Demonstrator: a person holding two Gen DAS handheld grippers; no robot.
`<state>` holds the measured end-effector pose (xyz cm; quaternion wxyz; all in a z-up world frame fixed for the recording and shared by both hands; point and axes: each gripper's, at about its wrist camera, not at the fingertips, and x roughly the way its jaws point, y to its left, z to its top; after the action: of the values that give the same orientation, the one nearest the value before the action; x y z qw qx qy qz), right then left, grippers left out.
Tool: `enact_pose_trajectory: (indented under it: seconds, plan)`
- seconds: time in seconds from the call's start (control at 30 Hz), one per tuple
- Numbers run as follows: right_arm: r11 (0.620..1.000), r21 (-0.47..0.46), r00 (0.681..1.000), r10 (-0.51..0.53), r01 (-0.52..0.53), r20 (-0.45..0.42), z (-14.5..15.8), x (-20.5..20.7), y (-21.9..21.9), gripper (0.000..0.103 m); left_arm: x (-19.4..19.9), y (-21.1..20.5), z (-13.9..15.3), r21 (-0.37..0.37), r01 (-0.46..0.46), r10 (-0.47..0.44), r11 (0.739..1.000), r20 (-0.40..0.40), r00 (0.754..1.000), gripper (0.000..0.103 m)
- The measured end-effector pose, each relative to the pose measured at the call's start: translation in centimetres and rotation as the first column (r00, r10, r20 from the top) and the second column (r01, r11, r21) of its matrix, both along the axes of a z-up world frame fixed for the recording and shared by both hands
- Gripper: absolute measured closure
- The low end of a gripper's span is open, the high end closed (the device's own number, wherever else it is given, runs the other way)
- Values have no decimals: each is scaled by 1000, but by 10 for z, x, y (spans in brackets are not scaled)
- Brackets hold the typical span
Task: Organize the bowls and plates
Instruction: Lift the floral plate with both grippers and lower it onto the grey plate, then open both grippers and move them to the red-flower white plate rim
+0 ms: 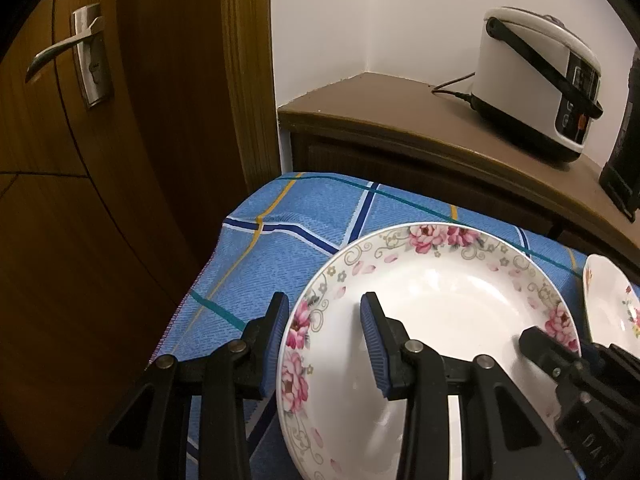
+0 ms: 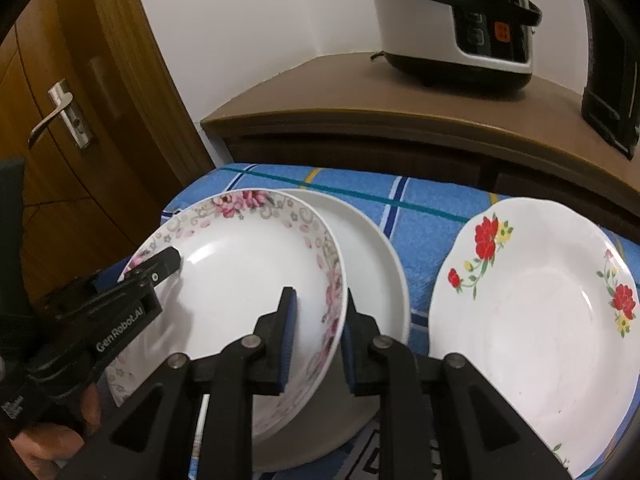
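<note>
A pink-flowered plate (image 1: 440, 320) (image 2: 240, 280) lies tilted on a plain white plate (image 2: 368, 248) on the blue checked cloth. My left gripper (image 1: 324, 320) (image 2: 160, 264) straddles its left rim, jaws apart, one finger inside and one outside. My right gripper (image 2: 318, 320) (image 1: 536, 344) straddles its right rim the same way, jaws apart. A red-flowered plate (image 2: 540, 320) lies to the right, and its edge shows in the left wrist view (image 1: 608, 304).
A brown cabinet (image 2: 400, 112) stands behind the table with a white rice cooker (image 2: 456, 24) (image 1: 532, 76) and a dark appliance (image 2: 612, 92). A wooden door (image 1: 100, 160) with a metal handle is on the left.
</note>
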<state>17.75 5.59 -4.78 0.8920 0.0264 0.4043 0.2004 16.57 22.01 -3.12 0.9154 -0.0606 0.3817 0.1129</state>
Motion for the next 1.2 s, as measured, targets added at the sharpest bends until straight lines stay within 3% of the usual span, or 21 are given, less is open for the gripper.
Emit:
enact_pose_trajectory:
  seconds: [0.13,0.4,0.7,0.93,1.2]
  plan:
    - [1000,19,1000,-1,1,10,2,-2,-1,65,1,0,-1,6,-7,8,1000,-16,1000,62]
    - [997,56,992,-52,45,118,26,-15,-14,54,-3,5,5,26,-74,73,997,26,997,62]
    - [995,76,989,-79,70,127,32,-17,-27,54,-16,-5,17,161,-127,120,979,55,991,62]
    - [992,45,972,-126,119,197,41,-25,-59,54,-30,-23,42,176,-119,101,977,108,989,62]
    - [971,45,948,-238,234,213,45,-26,-121,54,-25,-81,53,180,-2,-18,984,111,994,62]
